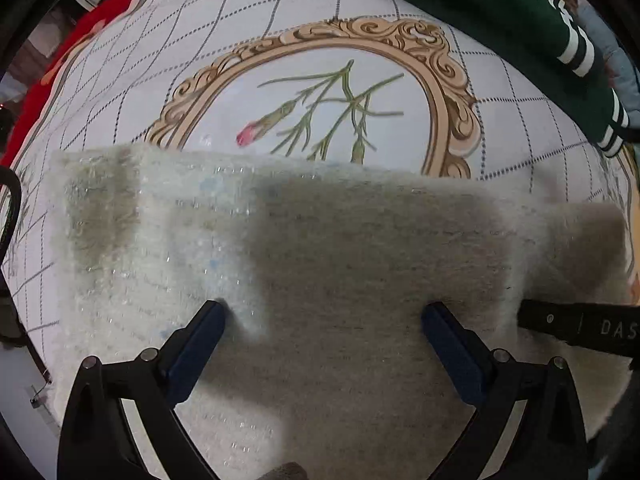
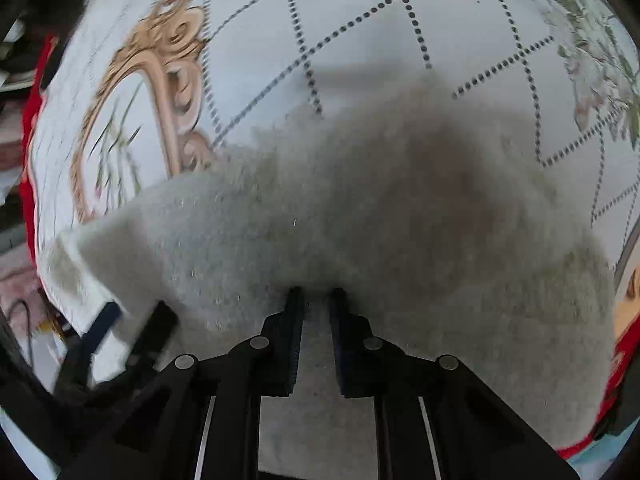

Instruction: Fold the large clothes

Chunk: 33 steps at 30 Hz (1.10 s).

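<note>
A fuzzy cream-white sweater (image 1: 320, 248) lies folded on a patterned sheet. In the left wrist view my left gripper (image 1: 323, 312) is open, its blue fingers spread wide just above the sweater. The right gripper's black body (image 1: 580, 326) pokes in at the right edge. In the right wrist view my right gripper (image 2: 316, 294) is nearly closed, pinching a fold of the sweater (image 2: 380, 208) between its black fingers. The left gripper (image 2: 120, 324) shows blurred at lower left beside the sweater's raised edge.
The sheet (image 1: 300, 8) is white with dotted grid lines and a gold ornate frame (image 1: 448, 80) around a flower print. A dark green garment with white stripes (image 1: 520, 28) lies at the far right. A red border (image 1: 72, 52) runs along the sheet's left edge.
</note>
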Motion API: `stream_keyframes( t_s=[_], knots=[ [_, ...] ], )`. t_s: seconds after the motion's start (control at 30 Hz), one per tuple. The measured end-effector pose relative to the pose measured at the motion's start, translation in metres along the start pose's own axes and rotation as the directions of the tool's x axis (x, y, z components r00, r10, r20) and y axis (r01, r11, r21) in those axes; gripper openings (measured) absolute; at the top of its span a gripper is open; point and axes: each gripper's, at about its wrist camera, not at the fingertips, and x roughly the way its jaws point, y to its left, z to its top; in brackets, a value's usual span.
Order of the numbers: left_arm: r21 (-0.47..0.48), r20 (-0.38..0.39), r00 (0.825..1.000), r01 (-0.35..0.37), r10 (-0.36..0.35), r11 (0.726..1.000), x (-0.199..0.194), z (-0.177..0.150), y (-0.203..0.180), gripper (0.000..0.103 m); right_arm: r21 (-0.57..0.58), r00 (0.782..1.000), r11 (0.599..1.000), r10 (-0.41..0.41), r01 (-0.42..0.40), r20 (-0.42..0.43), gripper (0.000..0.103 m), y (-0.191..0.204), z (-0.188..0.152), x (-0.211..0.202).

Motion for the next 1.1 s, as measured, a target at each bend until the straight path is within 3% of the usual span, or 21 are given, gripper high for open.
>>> stream_keyframes(
  t_s=[0.13,0.2,0.27,0.4,0.43,0.47,0.5,0.57,0.67,0.77,0.8,0.87,0.9,1.0,1.1],
  knots=[
    [0.004,0.02,1.0,0.009,-0.009,1.0,0.002,0.001,0.001,0.103,-0.084,0.987,0.984,-0.156,0.159,0.041,0.01,0.032,0.009,0.011],
    [-0.005,0.01,1.0,0.021,-0.021,1.0,0.001,0.002,0.002,0.103,-0.056,0.982,0.982,-0.176,0.18,0.062,0.011,0.036,0.008,0.01],
    [-0.036,0.01,0.999,0.04,-0.039,0.999,-0.009,0.004,0.01,0.103,-0.041,0.985,0.986,-0.157,0.16,0.068,0.011,0.035,0.005,0.003],
    [-0.227,0.078,0.994,0.093,-0.077,0.97,-0.051,-0.023,0.066,0.103,-0.032,0.991,0.998,-0.047,0.052,0.126,0.014,0.025,-0.016,-0.03],
    [-0.295,0.092,0.993,0.102,-0.078,0.95,-0.061,-0.038,0.085,0.103,-0.045,0.989,0.999,-0.003,0.01,0.15,0.016,0.024,-0.028,-0.04],
    [-0.364,0.096,0.993,0.105,-0.075,0.925,-0.069,-0.056,0.105,0.103,-0.052,0.986,0.998,0.026,-0.018,0.163,0.031,0.024,-0.037,-0.046],
    [-0.425,0.078,0.995,0.091,-0.063,0.901,-0.073,-0.075,0.124,0.103,-0.063,0.983,0.996,0.073,-0.063,0.171,0.059,0.024,-0.048,-0.05],
    [-0.517,0.024,0.997,0.07,-0.067,0.853,-0.07,-0.108,0.151,0.103,-0.069,0.974,0.987,0.155,-0.145,0.165,0.085,0.025,-0.066,-0.051],
    [-0.664,-0.019,0.988,0.105,-0.156,0.741,-0.053,-0.148,0.186,0.103,-0.045,0.968,0.98,0.201,-0.196,0.15,0.085,0.022,-0.095,-0.047],
    [-0.738,0.045,0.962,0.213,-0.268,0.64,-0.027,-0.161,0.206,0.1,0.007,0.963,0.976,0.213,-0.217,0.163,0.085,0.001,-0.108,-0.042],
    [-0.735,0.069,0.96,0.232,-0.271,0.637,-0.024,-0.158,0.208,0.1,0.028,0.966,0.978,0.2,-0.207,0.161,0.085,-0.005,-0.111,-0.039],
    [-0.711,0.115,0.973,0.221,-0.201,0.667,-0.024,-0.148,0.209,0.098,0.066,0.977,0.982,0.165,-0.175,0.136,0.085,-0.013,-0.109,-0.026],
    [-0.695,0.16,0.974,0.227,-0.161,0.682,-0.028,-0.143,0.207,0.082,0.068,0.978,0.982,0.166,-0.175,0.128,0.085,-0.012,-0.109,-0.021],
    [-0.654,0.191,0.979,0.18,-0.07,0.735,-0.031,-0.126,0.206,0.03,0.017,0.988,0.992,0.121,-0.123,0.098,0.085,-0.002,-0.109,-0.013],
    [-0.63,0.258,0.963,0.225,-0.073,0.743,-0.035,-0.115,0.215,0.021,-0.025,0.99,0.995,0.101,-0.099,0.096,0.085,0.009,-0.107,-0.015]
  ],
)
